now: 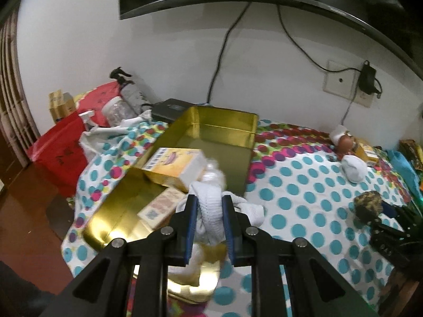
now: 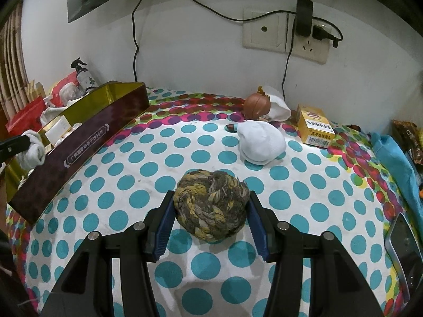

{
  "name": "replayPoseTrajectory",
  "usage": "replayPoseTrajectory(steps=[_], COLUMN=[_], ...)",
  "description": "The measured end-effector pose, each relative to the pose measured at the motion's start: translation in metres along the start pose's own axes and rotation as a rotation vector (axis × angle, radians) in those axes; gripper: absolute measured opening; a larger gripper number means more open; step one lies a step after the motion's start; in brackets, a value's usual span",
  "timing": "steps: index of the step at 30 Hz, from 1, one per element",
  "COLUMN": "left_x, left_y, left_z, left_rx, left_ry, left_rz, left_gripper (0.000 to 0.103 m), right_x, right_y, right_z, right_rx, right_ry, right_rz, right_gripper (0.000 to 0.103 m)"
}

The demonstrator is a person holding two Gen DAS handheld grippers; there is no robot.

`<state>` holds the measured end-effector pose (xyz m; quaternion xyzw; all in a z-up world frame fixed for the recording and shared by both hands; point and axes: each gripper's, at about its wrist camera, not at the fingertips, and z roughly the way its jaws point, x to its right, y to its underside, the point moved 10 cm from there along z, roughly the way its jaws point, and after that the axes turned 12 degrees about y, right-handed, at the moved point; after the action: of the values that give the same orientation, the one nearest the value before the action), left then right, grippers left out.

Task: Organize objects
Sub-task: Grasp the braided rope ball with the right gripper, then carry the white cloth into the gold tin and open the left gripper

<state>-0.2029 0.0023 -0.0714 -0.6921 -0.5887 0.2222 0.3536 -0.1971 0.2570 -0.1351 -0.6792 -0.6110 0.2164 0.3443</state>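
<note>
My left gripper is shut on a white sock and holds it over the near end of the open gold tin. In the tin lie a yellow box and a patterned box. My right gripper has its jaws around a brown-yellow rolled sock on the dotted cloth; both pads touch its sides. A white rolled sock, a doll head and a yellow medicine box lie further back. The tin's dark side shows at left in the right wrist view.
The dotted tablecloth covers the table up to the white wall. Red bags, a jar and a spray bottle crowd the left end. A blue cloth and a phone lie at the right edge. Cables hang from a wall socket.
</note>
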Motion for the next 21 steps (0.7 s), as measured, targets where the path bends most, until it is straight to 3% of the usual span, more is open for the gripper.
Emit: replayPoseTrajectory(steps=[6,12,14,15,16,17,21], left_x=[-0.036,-0.046,-0.044,-0.043,-0.042,-0.042,-0.042], left_y=[0.011,0.015,0.014,0.014,0.014,0.014,0.011], left_z=[0.002,0.002,0.003,0.004,0.004,0.000,-0.018], left_rx=[-0.024,-0.026,-0.023,-0.024,-0.023,-0.005,0.059], left_ry=[-0.052,-0.084,-0.078,-0.081,-0.094,-0.099,-0.114], left_rz=[-0.041,-0.031,-0.014,0.000,0.014,0.016,0.000], left_gripper=[0.019,0.019,0.026,0.050,0.083,0.088,0.088], right_x=[-0.002,-0.002,-0.002,-0.002,-0.001,-0.001,-0.003], right_y=[0.000,0.000,0.000,0.000,-0.001,-0.001,-0.002], right_z=[0.000,-0.002,-0.002,-0.003,-0.003,-0.004,-0.006], right_rx=[0.000,0.014,0.013,0.014,0.016,0.019,0.030], right_ry=[-0.004,-0.003,0.000,0.001,0.002,0.003,0.010], right_rz=[-0.006,-0.009,-0.008,-0.008,-0.009,-0.010,-0.023], right_gripper=[0.049,0.049,0.049,0.049,0.049,0.049,0.049])
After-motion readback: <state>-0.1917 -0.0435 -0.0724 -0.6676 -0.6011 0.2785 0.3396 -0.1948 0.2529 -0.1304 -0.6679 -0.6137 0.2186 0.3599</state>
